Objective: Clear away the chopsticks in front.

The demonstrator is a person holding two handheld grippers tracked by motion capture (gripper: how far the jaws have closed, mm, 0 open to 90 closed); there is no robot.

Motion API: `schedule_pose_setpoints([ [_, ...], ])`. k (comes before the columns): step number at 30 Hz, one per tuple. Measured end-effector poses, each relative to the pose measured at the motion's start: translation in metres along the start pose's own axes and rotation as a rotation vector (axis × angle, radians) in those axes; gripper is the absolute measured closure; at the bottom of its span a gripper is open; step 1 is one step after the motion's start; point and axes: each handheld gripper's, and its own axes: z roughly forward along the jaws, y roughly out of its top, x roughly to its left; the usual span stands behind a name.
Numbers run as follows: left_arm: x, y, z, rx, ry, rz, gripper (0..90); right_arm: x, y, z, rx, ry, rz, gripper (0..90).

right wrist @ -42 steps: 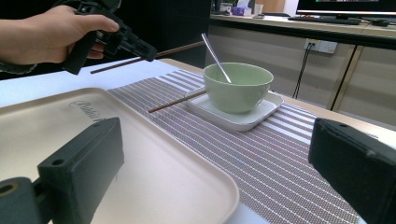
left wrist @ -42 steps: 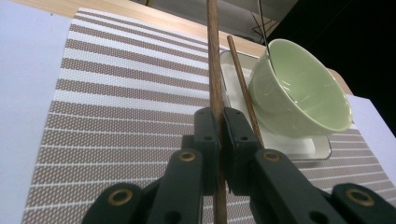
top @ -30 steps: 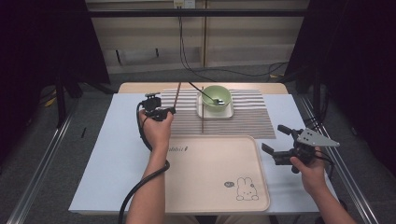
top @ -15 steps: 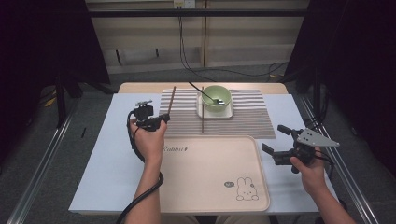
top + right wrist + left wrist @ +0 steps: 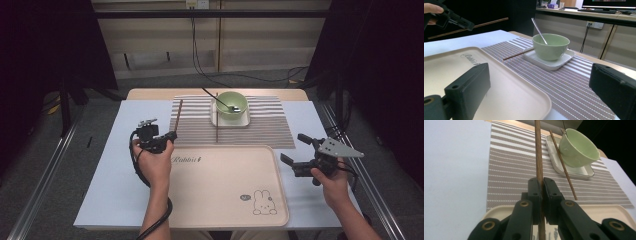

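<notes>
Left of the beige tray (image 5: 225,195), the left gripper (image 5: 167,136) is clamped on a brown chopstick (image 5: 177,114) lifted over the striped mat (image 5: 265,127). Beyond the tray, a second chopstick (image 5: 216,127) leans on the white dish (image 5: 230,120) under the green bowl (image 5: 232,103). Right of the tray, the right gripper (image 5: 295,152) hovers, jaws wide apart.

The beige tray (image 5: 220,185) lies bare, so its whole surface is open to a gripper. Beyond the tray's far edge, the striped placemat (image 5: 260,125) carries the obstacles: a green bowl (image 5: 232,103) with a spoon (image 5: 216,98) standing in it, on a white dish (image 5: 229,119), and a chopstick (image 5: 217,131) beside the dish. The placemat's right part is free.
</notes>
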Motion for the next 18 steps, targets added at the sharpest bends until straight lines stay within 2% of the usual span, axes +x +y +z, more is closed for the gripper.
schedule_pose_setpoints([
  [2, 0.0, -0.002, -0.003, 0.008, 0.013, 0.003, 85.1, 0.0, 0.0, 0.0, 0.001, 0.003, -0.004, 3.0],
  [4, 0.0, -0.007, -0.005, 0.018, 0.004, -0.021, 85.1, 0.0, 0.0, 0.0, 0.0, -0.003, 0.0, 3.0],
  [7, 0.001, -0.012, -0.008, 0.022, 0.01, -0.01, 85.1, 0.0, 0.0, 0.0, 0.002, 0.005, -0.012, 3.0],
  [10, 0.0, -0.017, -0.01, 0.022, 0.014, -0.015, 85.1, 0.0, 0.0, -0.001, 0.003, 0.003, -0.005, 3.0],
  [11, 0.0, -0.019, -0.011, 0.017, 0.007, -0.029, 85.1, 0.0, 0.0, -0.001, 0.003, 0.003, -0.006, 3.0],
  [12, 0.001, -0.02, -0.013, 0.019, 0.013, -0.016, 85.1, 0.0, 0.0, -0.001, 0.002, 0.001, -0.011, 3.0],
  [16, 0.0, -0.026, -0.018, 0.013, 0.012, -0.043, 85.1, 0.0, 0.0, -0.001, 0.004, 0.0, -0.006, 3.0],
  [18, 0.0, -0.03, -0.02, 0.012, 0.031, -0.039, 85.2, 0.0, 0.0, -0.001, 0.006, 0.001, -0.006, 3.0],
])
